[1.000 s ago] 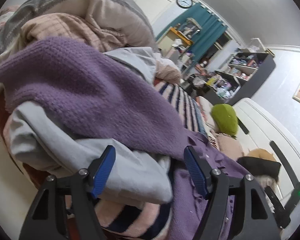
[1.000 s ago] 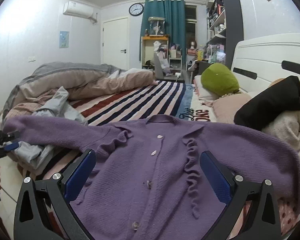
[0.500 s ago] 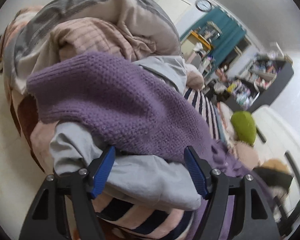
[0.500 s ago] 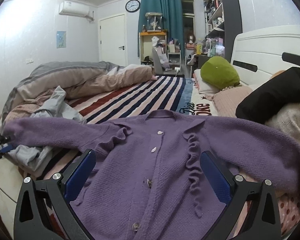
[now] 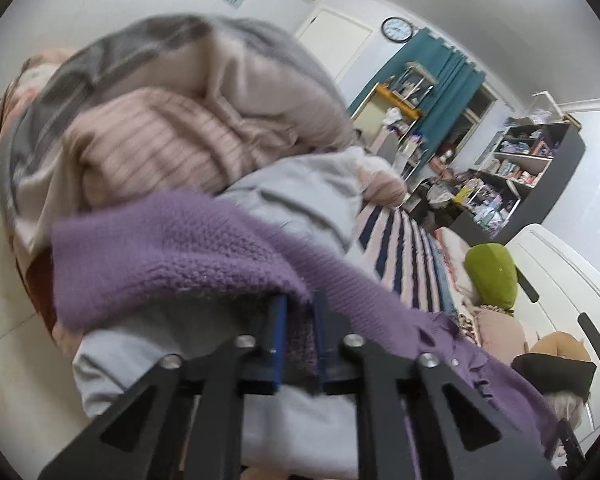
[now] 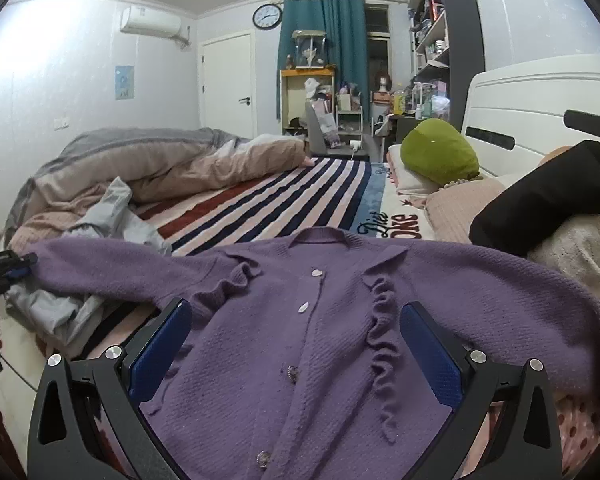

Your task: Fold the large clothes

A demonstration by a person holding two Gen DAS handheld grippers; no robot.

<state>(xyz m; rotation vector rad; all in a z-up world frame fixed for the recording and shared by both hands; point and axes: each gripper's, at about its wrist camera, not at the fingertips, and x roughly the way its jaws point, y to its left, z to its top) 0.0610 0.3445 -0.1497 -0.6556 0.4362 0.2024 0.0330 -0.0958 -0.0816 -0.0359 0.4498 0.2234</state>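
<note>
A purple knit cardigan (image 6: 308, 320) lies face up on the striped bed sheet (image 6: 280, 200), buttons showing and both sleeves spread wide. My left gripper (image 5: 300, 304) is shut on the end of its left sleeve (image 5: 180, 248), with purple knit pinched between the blue pads. In the right wrist view the left gripper (image 6: 16, 270) holds the sleeve end at the bed's left edge, a hand below it. My right gripper (image 6: 296, 312) stands open above the cardigan's lower front, nothing between its fingers.
A light grey garment (image 5: 292, 188) lies crumpled under the held sleeve at the bed's edge. A bunched grey and pink duvet (image 6: 160, 160) fills the far left. A green pillow (image 6: 440, 152), a black garment (image 6: 540, 208) and the white headboard (image 6: 540, 92) are on the right.
The left jaws have closed onto the sleeve end and the gripper has lifted slightly, tilting its view upward. The right gripper has crept forward over the cardigan and stays open.
</note>
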